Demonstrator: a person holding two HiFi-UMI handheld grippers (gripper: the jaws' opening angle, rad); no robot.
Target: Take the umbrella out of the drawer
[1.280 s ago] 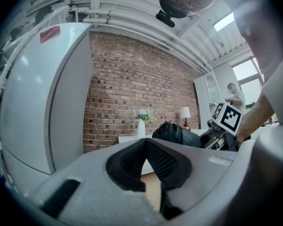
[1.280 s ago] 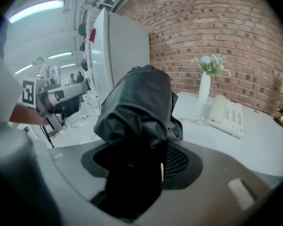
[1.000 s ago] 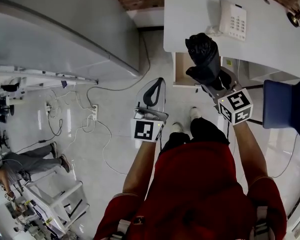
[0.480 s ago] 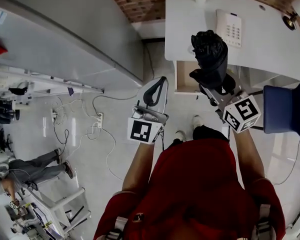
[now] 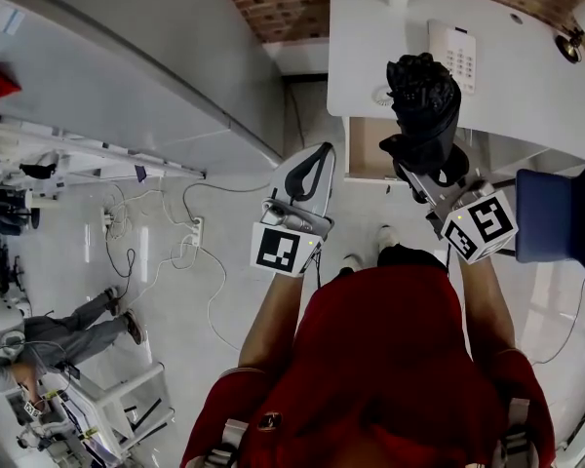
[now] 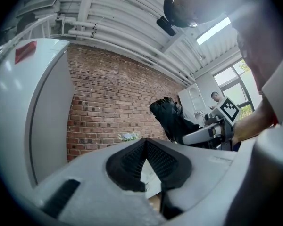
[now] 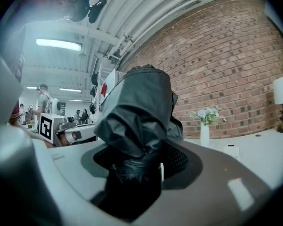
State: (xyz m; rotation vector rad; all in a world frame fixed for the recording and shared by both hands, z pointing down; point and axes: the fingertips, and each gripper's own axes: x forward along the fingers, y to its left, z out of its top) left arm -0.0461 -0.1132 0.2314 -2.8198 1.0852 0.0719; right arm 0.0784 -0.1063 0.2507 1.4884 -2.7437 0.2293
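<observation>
Black folded umbrella [image 5: 424, 96] is gripped in my right claw [image 5: 419, 162], clear of the open drawer [image 5: 364, 149] and held above the front edge of the white surface [image 5: 526, 86]. Left claw [image 5: 315, 159] is closed, empty, off to the side over the floor.

- My right gripper [image 5: 422, 167] grips the folded black umbrella [image 5: 424, 94], clear of the open drawer [image 5: 365, 154].
- My left gripper [image 5: 309, 169] hangs empty, left of that drawer.

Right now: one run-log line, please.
right tool: shut on umbrella | left tool: shut, empty | umbrella: out of drawer | drawer: open
</observation>
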